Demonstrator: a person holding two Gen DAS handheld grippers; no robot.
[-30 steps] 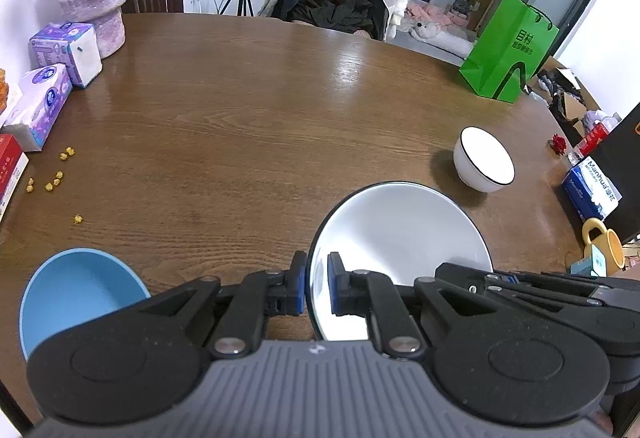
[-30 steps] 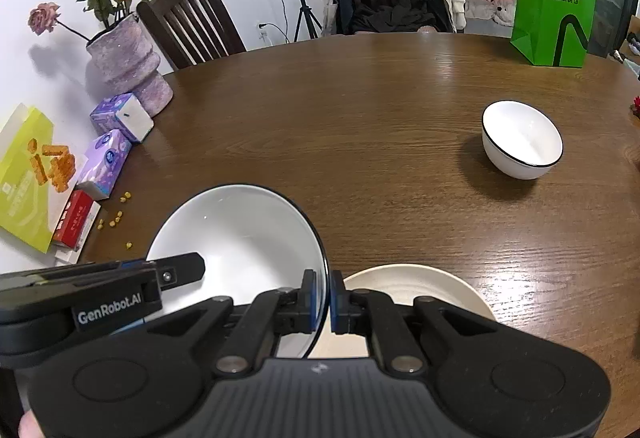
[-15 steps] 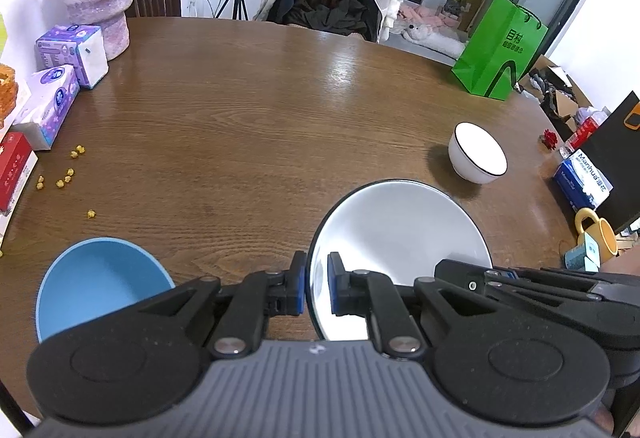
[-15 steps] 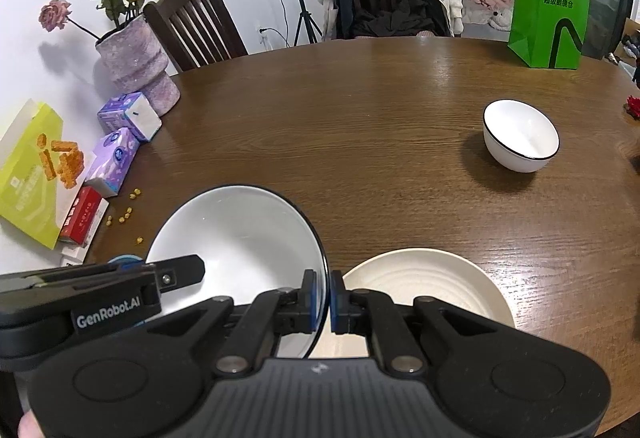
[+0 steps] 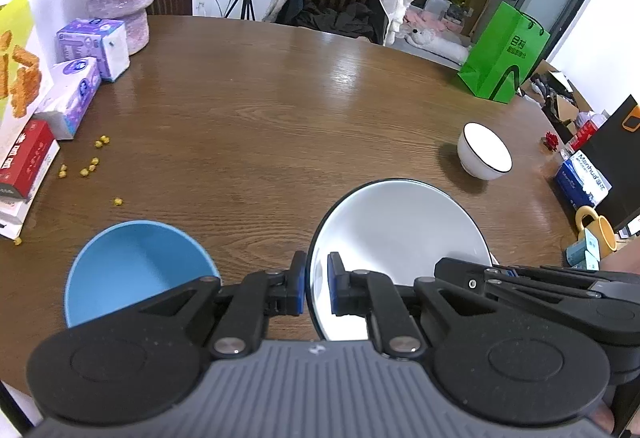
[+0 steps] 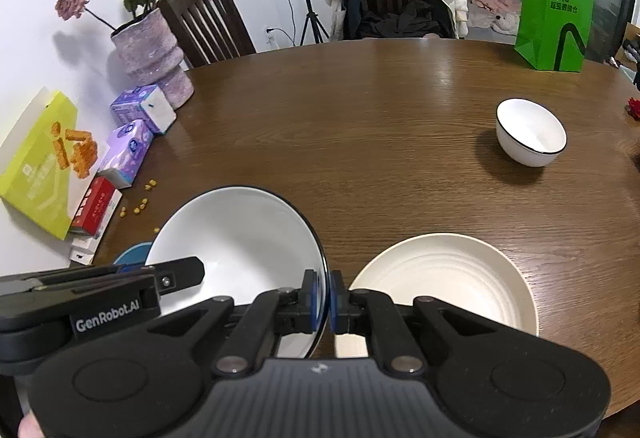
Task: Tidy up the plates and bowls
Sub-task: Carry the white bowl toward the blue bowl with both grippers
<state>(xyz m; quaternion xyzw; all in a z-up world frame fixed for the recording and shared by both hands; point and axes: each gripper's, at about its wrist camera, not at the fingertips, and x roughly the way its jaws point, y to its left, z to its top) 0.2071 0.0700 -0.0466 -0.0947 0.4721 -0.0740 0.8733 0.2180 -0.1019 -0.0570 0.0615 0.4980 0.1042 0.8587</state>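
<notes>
A large white bowl with a thin black rim (image 5: 400, 230) (image 6: 240, 238) hangs just above the wooden table (image 5: 280, 126), held from both sides. My left gripper (image 5: 317, 286) is shut on its left rim. My right gripper (image 6: 327, 298) is shut on its right rim. A blue bowl (image 5: 132, 270) sits on the table to the left of the held bowl. To the right lies a cream plate (image 6: 448, 278), partly behind my right gripper. A small white bowl with a black rim (image 5: 484, 154) (image 6: 530, 132) stands farther off at the right.
Along the left edge stand a purple vase (image 6: 152, 54), tissue packs (image 5: 76, 94), a red box (image 5: 24, 162) and a yellow snack box (image 6: 40, 166), with scattered yellow kernels (image 5: 88, 168). A green bag (image 6: 554, 14) stands at the far right. A yellow mug (image 5: 596, 230) sits near the right edge.
Both grippers have drawn back toward the table's near edge with the large white bowl still gripped. More of the blue bowl and the cream plate now shows.
</notes>
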